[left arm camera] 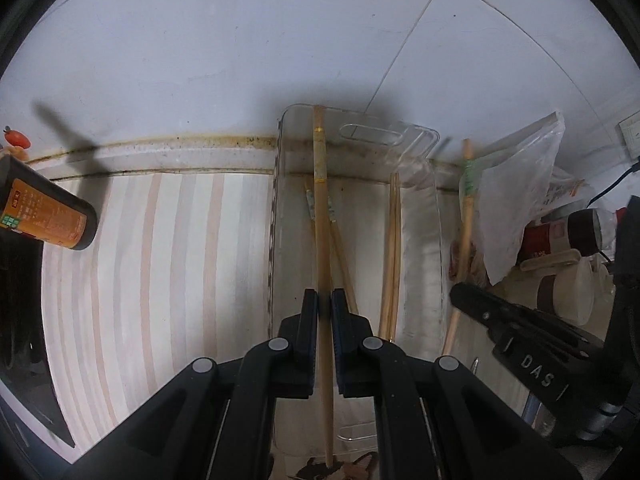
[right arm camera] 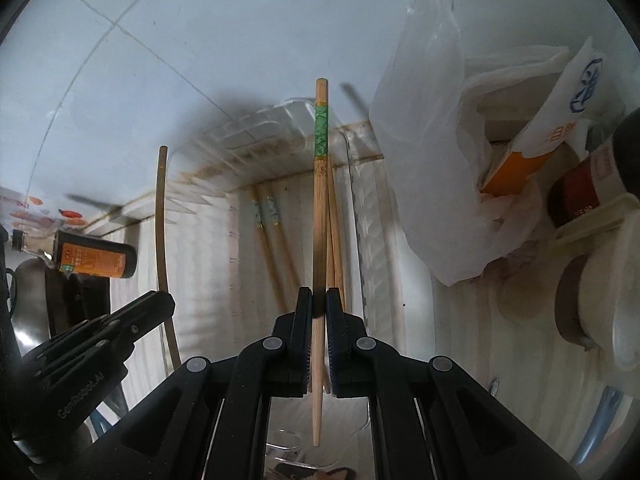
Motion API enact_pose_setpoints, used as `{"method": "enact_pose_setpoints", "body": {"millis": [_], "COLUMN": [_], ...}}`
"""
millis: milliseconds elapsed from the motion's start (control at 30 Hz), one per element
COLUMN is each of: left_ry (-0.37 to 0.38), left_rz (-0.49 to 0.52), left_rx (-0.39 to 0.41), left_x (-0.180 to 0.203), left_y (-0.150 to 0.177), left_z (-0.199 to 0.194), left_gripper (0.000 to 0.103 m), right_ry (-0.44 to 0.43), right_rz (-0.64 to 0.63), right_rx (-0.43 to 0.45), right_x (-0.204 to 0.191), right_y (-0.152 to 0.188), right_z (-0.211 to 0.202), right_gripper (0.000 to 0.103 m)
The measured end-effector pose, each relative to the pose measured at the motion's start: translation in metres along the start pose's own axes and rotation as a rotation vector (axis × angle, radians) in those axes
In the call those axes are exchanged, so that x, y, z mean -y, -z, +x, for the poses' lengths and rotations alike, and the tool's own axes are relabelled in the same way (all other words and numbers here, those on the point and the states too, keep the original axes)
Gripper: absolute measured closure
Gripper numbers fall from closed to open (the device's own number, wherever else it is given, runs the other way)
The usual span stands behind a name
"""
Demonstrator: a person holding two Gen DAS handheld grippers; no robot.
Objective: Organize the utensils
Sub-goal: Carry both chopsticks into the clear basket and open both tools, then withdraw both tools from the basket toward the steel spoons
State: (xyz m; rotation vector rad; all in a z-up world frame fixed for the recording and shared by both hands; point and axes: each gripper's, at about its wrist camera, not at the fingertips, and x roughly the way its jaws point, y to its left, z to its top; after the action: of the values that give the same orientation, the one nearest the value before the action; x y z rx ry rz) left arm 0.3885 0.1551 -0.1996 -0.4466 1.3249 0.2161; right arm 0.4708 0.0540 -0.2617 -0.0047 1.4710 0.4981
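Note:
My left gripper (left arm camera: 325, 300) is shut on a wooden chopstick with gold bands (left arm camera: 320, 200), held over a clear plastic tray (left arm camera: 424, 216). In the tray lie a pair of patterned chopsticks (left arm camera: 340, 248) and a pair of plain chopsticks (left arm camera: 392, 256). My right gripper (right arm camera: 319, 300) is shut on a chopstick with a green band (right arm camera: 320, 184), held above the same tray (right arm camera: 356, 200). The patterned pair (right arm camera: 272, 240) and plain pair (right arm camera: 336, 248) lie under it. The right gripper with its green-banded chopstick (left arm camera: 466, 208) also shows in the left wrist view, just right of the tray.
A dark sauce bottle (left arm camera: 48, 216) lies at the left on the striped counter (left arm camera: 160, 260). A plastic bag (right arm camera: 432, 160), jars and white containers (right arm camera: 600, 312) crowd the right side. A tiled wall (left arm camera: 280, 40) stands right behind the tray.

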Motion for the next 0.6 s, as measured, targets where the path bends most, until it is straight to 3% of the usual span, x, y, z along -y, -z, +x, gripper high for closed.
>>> {"method": "enact_pose_setpoints", "body": {"millis": [133,267,333,400,533,600], "left_ry": [-0.023,-0.083,-0.12,-0.154,-0.188,-0.19], "left_rz": [0.002,0.023,0.028,0.025,0.026,0.023], "left_rx": [0.029,0.079,0.112,0.164,0.256,0.293], "left_x": [0.0,0.001,0.0,-0.001,-0.003,-0.003], "left_y": [0.005,0.016,0.024,0.035,0.057,0.072], "left_z": [-0.01,-0.025,-0.035,-0.048,-0.072,-0.085], "left_gripper": [0.096,0.091,0.075,0.041,0.029,0.014], "right_ry": [0.005,0.018,0.05,0.091,0.169,0.193], "right_rz": [-0.029,-0.029,-0.05,-0.076,-0.116,-0.124], "right_rx": [-0.032,0.001,0.038,0.079,0.178,0.222], "right_x": [-0.004,-0.005,-0.008,-0.013,-0.014,-0.009], "right_y": [0.0,0.007,0.015,0.025,0.055,0.07], "right_z": [0.003,-0.009,-0.019,-0.032,-0.063,-0.081], "right_gripper": [0.094,0.071,0.065,0.052,0.038,0.025]}}
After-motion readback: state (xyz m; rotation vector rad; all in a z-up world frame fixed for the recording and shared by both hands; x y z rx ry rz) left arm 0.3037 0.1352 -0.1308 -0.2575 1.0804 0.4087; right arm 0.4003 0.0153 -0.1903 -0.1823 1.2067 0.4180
